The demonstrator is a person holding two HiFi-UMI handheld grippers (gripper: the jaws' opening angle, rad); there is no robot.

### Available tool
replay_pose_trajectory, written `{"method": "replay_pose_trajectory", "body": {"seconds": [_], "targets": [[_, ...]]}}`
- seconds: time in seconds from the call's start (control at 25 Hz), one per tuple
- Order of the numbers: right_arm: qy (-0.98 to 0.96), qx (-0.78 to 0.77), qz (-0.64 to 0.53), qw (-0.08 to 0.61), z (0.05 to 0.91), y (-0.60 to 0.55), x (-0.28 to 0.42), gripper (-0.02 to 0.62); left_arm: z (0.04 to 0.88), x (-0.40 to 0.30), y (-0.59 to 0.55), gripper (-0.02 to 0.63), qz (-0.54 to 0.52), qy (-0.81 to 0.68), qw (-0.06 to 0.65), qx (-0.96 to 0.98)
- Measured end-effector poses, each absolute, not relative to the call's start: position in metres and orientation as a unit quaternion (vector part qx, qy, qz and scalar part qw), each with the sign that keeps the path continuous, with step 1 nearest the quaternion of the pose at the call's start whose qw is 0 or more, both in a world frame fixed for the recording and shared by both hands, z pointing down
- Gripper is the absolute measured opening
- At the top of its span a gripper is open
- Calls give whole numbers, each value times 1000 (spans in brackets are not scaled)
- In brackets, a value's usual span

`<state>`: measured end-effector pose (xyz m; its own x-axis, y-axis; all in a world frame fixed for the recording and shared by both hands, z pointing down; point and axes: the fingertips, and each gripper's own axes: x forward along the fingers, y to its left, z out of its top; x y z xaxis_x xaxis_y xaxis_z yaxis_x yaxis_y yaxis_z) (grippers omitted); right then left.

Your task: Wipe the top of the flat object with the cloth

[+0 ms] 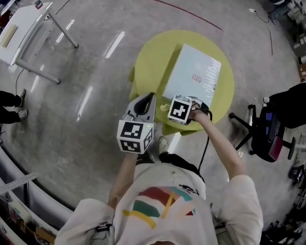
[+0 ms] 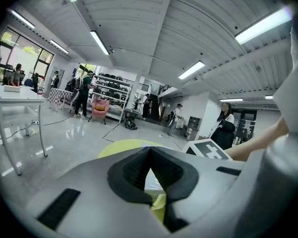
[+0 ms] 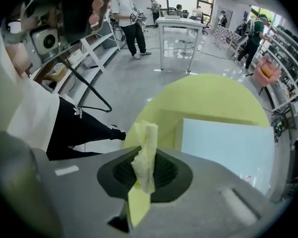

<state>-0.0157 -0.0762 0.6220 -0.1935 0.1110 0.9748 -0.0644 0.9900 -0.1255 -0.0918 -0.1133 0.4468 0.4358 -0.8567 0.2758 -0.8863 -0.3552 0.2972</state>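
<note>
Presently, right gripper point(image 3: 150, 176) clamped on one yellow cloth point(image 3: 145, 150), strip poking out past jaws, left gripper point(image 2: 150, 156) closed, empty, one pale flat box point(image 1: 194, 75) on one round yellow table point(image 1: 152, 60), long axis running away from person.

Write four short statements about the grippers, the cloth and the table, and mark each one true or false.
1. The right gripper is shut on a yellow cloth. True.
2. The left gripper holds the cloth too. False: it is shut with nothing in it.
3. The flat box lies on a round yellow table. True.
4. The cloth is spread flat over the box. False: it is bunched between the right gripper's fingers.
</note>
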Motion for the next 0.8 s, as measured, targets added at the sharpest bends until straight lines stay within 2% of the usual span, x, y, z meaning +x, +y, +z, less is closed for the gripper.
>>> {"method": "replay_pose_trajectory", "body": {"seconds": [0.2, 0.4, 0.8], "targets": [[-800, 5, 60, 597, 593, -82, -18, 26, 440, -88, -119, 14, 41, -525, 196, 827], [-833, 100, 43, 543, 542, -132, 4, 26, 433, -74, -124, 14, 48, -512, 188, 837], [-834, 397, 26, 382, 469, -248, 161, 26, 428, -16, -134, 14, 73, -473, 176, 860]]}}
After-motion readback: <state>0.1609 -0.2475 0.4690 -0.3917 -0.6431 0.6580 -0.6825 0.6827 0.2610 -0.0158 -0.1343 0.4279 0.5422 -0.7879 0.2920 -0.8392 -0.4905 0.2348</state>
